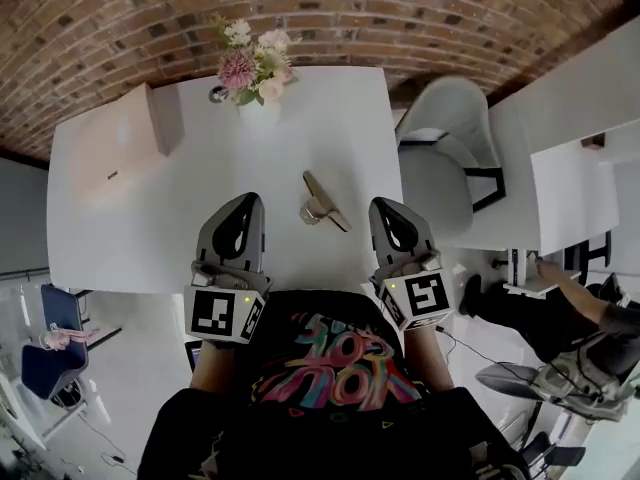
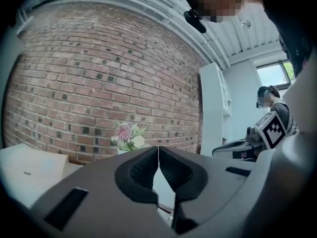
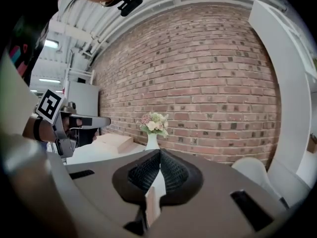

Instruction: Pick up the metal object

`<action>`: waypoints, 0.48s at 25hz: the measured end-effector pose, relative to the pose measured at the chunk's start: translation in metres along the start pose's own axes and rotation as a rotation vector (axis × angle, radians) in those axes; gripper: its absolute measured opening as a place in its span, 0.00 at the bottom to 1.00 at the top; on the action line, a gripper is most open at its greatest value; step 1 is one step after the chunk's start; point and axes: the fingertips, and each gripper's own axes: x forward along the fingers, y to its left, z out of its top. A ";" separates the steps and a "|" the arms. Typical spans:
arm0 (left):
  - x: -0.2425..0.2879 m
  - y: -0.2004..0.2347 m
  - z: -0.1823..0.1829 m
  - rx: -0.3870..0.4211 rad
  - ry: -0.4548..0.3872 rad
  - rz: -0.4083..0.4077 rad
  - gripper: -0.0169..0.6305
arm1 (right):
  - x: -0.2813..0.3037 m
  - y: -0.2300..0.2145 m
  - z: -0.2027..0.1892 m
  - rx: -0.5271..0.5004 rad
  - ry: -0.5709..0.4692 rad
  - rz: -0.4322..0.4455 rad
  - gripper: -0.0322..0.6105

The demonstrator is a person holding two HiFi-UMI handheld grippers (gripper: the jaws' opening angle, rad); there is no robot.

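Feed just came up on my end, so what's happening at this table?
A person holds the left tongs and right tongs over the near side of the white table, both shut and empty. The metal object lies on the table between them, untouched. Nothing is picked up yet.

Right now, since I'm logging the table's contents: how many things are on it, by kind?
Metal object: 1
Vase of flowers: 1
Pale box: 1
Small dark item beside the vase, too small to name: 1
Total: 4
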 end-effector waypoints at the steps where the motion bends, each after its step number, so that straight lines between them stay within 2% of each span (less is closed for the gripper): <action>1: 0.003 -0.002 0.001 0.000 0.000 0.030 0.07 | 0.004 -0.006 -0.003 -0.012 0.033 0.035 0.08; 3: 0.007 -0.005 0.002 -0.001 -0.002 0.084 0.07 | 0.011 -0.015 -0.006 -0.032 0.067 0.098 0.08; 7: 0.007 -0.010 0.000 -0.011 0.000 0.164 0.07 | 0.024 -0.024 -0.003 -0.062 0.038 0.199 0.08; 12: 0.002 -0.007 -0.003 -0.016 0.007 0.222 0.07 | 0.033 -0.025 -0.003 -0.084 0.019 0.265 0.08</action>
